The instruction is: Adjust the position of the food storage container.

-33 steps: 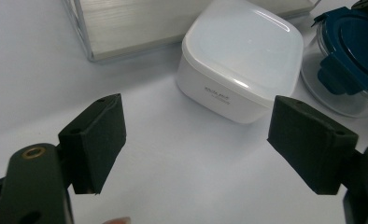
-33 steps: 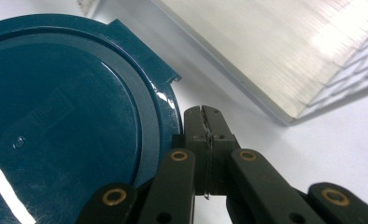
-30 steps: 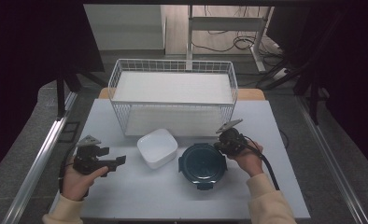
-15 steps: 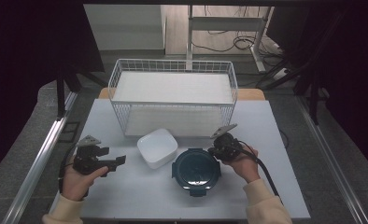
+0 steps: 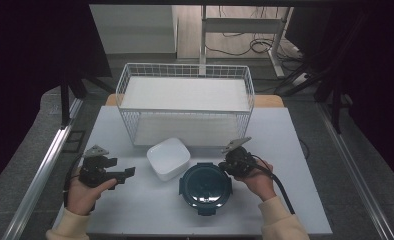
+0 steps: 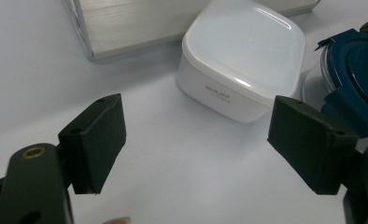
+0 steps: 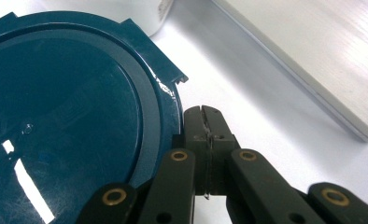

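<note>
- right gripper (image 7: 209, 122), jaws pressed together on nothing, touches the rim of the round dark-teal lidded container (image 5: 205, 186); the container's glass body is barely visible.
- it sits at the table's (image 5: 295, 145) front, beside a white square container (image 5: 168, 158).
- left gripper (image 6: 196, 140) gapes, unladen.

The left gripper (image 6: 196, 144) holds its two black jaws wide apart above the white table (image 6: 37, 60), with nothing between them. Beyond them sits a white lidded square container (image 6: 243, 60), just beside a dark blue round lid (image 6: 359, 70) at the right edge.
</note>
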A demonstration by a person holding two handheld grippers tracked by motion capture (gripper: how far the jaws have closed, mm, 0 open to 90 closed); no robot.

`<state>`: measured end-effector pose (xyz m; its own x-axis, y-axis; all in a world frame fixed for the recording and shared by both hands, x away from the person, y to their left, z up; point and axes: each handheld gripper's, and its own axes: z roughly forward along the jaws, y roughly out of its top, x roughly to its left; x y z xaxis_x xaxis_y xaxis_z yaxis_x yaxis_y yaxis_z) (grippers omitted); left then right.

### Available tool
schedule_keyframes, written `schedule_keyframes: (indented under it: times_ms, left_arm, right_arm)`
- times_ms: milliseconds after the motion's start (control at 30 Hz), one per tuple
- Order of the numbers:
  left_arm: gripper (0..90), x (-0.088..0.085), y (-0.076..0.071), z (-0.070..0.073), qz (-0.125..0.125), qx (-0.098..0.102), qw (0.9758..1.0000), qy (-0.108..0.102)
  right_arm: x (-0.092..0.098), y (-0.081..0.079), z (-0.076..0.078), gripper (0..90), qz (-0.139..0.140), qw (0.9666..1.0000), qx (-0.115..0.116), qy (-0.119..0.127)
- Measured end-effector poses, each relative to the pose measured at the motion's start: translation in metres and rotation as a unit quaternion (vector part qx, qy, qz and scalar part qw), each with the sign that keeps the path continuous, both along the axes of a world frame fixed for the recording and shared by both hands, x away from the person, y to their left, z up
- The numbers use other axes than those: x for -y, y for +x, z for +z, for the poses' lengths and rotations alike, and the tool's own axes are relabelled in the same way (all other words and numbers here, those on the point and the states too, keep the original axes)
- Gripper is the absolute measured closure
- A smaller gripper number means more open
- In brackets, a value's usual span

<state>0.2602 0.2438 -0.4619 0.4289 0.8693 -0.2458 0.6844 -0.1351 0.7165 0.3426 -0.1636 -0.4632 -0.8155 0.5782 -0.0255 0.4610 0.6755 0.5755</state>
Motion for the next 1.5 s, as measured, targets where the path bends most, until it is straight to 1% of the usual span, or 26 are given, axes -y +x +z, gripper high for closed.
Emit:
schedule_keyframes:
  times_ms: [300, 600, 767, 867, 900, 967, 1000, 1067, 1167, 1333, 1500]
  left_arm:
    - [18.9, -0.001, 0.000, 0.000, 0.003, 0.000, 1.0000, 0.001]
    - [18.9, 0.001, 0.000, -0.001, 0.001, -0.001, 1.0000, 0.003]
    - [18.9, 0.002, -0.001, 0.000, 0.001, 0.000, 1.0000, 0.004]
    - [18.9, 0.002, -0.001, 0.001, 0.001, 0.002, 1.0000, 0.004]
    - [18.9, 0.001, -0.001, 0.001, 0.001, 0.002, 1.0000, 0.004]
    - [18.9, 0.001, -0.002, 0.001, 0.002, 0.002, 1.0000, 0.004]
    - [18.9, 0.001, -0.002, 0.001, 0.003, 0.002, 1.0000, 0.004]
    - [18.9, 0.001, -0.002, 0.002, 0.003, 0.003, 1.0000, 0.004]
    - [18.9, 0.002, -0.003, 0.003, 0.002, 0.003, 1.0000, 0.005]
    - [18.9, 0.004, -0.004, 0.004, 0.000, 0.005, 1.0000, 0.004]
    - [18.6, 0.008, -0.004, 0.004, -0.002, 0.003, 1.0000, 0.001]
  right_arm:
    - [-0.006, -0.007, -0.001, 90.0, 0.005, 1.0000, 0.000, 0.003]
    - [-0.008, -0.012, -0.002, 90.0, 0.007, 0.9999, -0.001, 0.008]
    - [-0.011, -0.016, -0.003, 90.0, 0.011, 0.9999, 0.004, 0.008]
    - [-0.011, -0.016, -0.003, 90.0, 0.012, 0.9999, 0.002, 0.012]
    - [-0.010, -0.015, -0.004, 89.9, 0.016, 0.9997, 0.004, 0.019]
    - [-0.009, -0.015, -0.005, 89.9, 0.017, 0.9996, 0.005, 0.023]
    - [-0.007, -0.014, -0.005, 89.8, 0.016, 0.9994, -0.001, 0.030]
    - [-0.005, -0.014, -0.005, 89.8, 0.015, 0.9993, -0.004, 0.035]
    - [-0.001, -0.014, -0.003, 89.7, 0.009, 0.9992, -0.001, 0.038]
    - [0.020, -0.019, 0.005, 89.6, -0.016, 0.9980, 0.003, 0.061]
    - [0.045, -0.028, 0.011, 89.2, -0.045, 0.9950, 0.003, 0.090]
